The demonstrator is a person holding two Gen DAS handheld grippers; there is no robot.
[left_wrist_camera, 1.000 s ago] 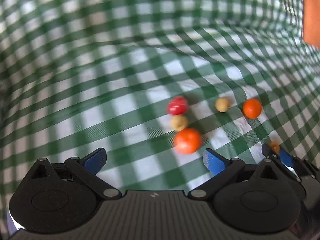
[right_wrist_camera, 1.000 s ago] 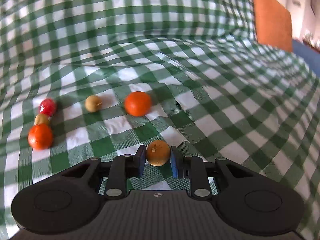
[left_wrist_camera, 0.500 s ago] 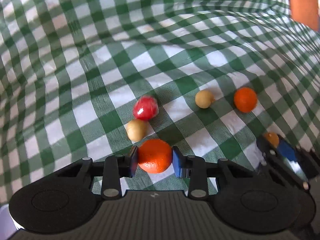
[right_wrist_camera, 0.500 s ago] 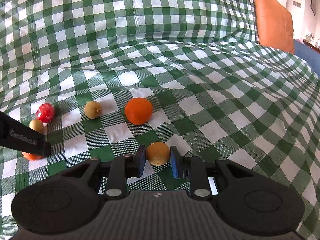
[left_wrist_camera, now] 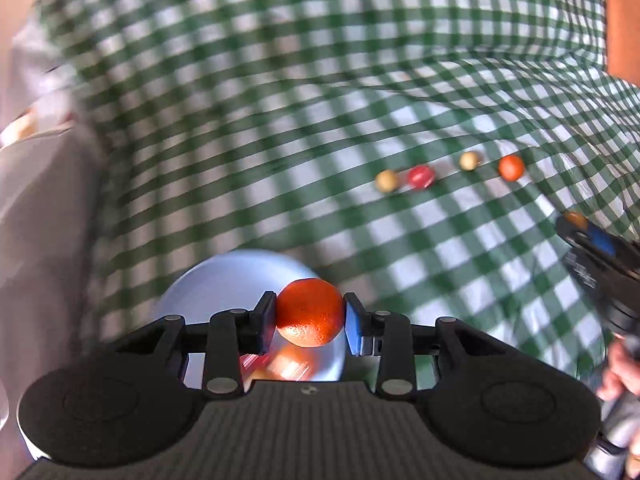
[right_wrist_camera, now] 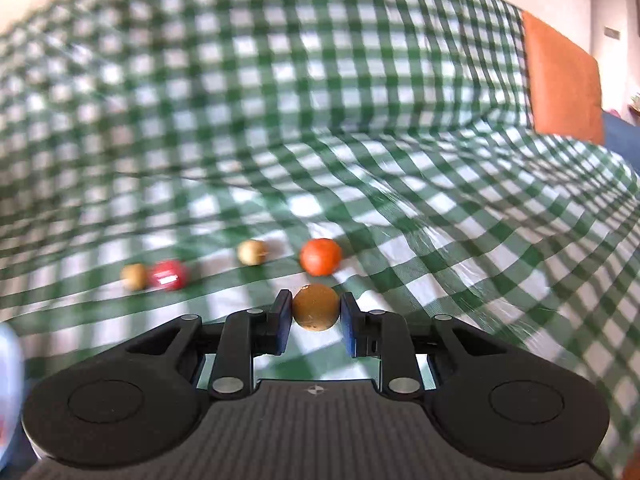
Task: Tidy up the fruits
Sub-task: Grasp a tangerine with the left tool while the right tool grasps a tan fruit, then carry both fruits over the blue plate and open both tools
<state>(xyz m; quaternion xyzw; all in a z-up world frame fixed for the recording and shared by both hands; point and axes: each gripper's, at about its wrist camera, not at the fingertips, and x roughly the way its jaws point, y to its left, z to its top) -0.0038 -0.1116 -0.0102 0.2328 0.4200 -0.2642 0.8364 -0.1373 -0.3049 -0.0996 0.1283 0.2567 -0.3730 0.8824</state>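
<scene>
My left gripper is shut on a bright orange and holds it in the air over a pale blue bowl that has blurred fruit in it. My right gripper is shut on a small brownish-orange fruit, lifted off the cloth. On the green checked cloth lie a tan fruit, a red fruit, a second tan fruit and another orange. The same row shows in the right wrist view: tan fruit, red fruit, tan fruit, orange.
The right gripper's body and the hand that holds it reach in at the left wrist view's right edge. An orange cushion stands at the back right. A pale grey surface borders the cloth on the left.
My left gripper closed on the near orange, lifted it and swung left over the blue bowl. My right gripper rose with its small fruit held throughout.
</scene>
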